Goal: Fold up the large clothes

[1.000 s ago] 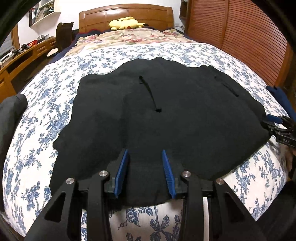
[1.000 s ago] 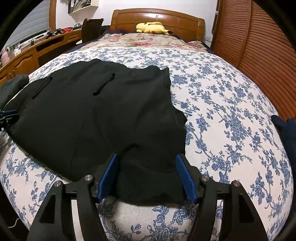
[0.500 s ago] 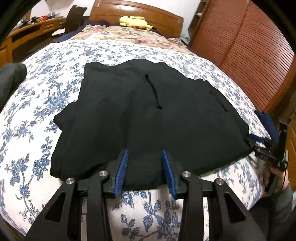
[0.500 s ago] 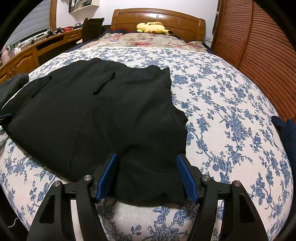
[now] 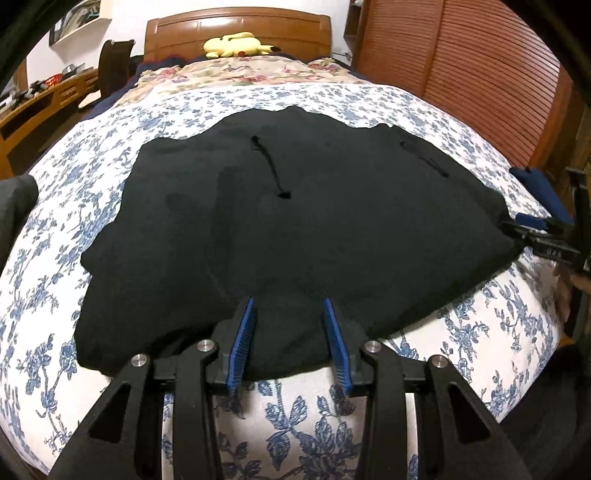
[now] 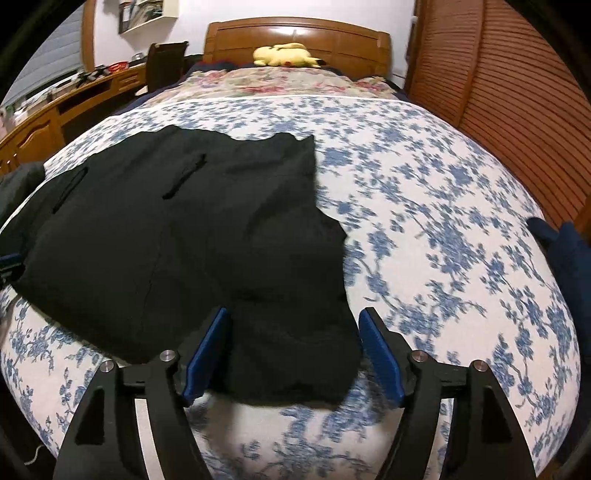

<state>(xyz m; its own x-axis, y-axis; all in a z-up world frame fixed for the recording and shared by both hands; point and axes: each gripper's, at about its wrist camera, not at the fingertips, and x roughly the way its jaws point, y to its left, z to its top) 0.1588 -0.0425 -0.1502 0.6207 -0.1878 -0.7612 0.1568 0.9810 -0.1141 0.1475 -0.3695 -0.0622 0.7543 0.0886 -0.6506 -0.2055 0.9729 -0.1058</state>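
A large black garment [image 5: 295, 206] lies spread across the bed's blue-flowered sheet [image 5: 92, 155], with two drawstrings on top. Its near hem bunches between the blue pads [image 5: 242, 343] of my left gripper [image 5: 289, 301], which is shut on that fold. In the right wrist view the same garment [image 6: 192, 236] covers the bed's left half. My right gripper [image 6: 294, 313] straddles its near corner, and its jaws are opening, the right pad [image 6: 380, 354] standing just off the cloth. Each gripper also shows at the edge of the other's view: the right gripper [image 5: 532, 225], the left gripper [image 6: 9, 264].
A yellow plush toy [image 5: 236, 44] lies by the wooden headboard [image 5: 236, 22]. Slatted wooden doors [image 5: 480, 74] run along the right, a desk [image 6: 55, 110] and a chair [image 6: 166, 62] along the left. A dark blue cloth [image 6: 569, 254] sits at the bed's right edge, a grey one [image 5: 14, 199] at its left.
The right gripper's pads have spread wider around the garment's corner. The left view swung aside and came back, the hem staying between its pads. The garment lies much as before.
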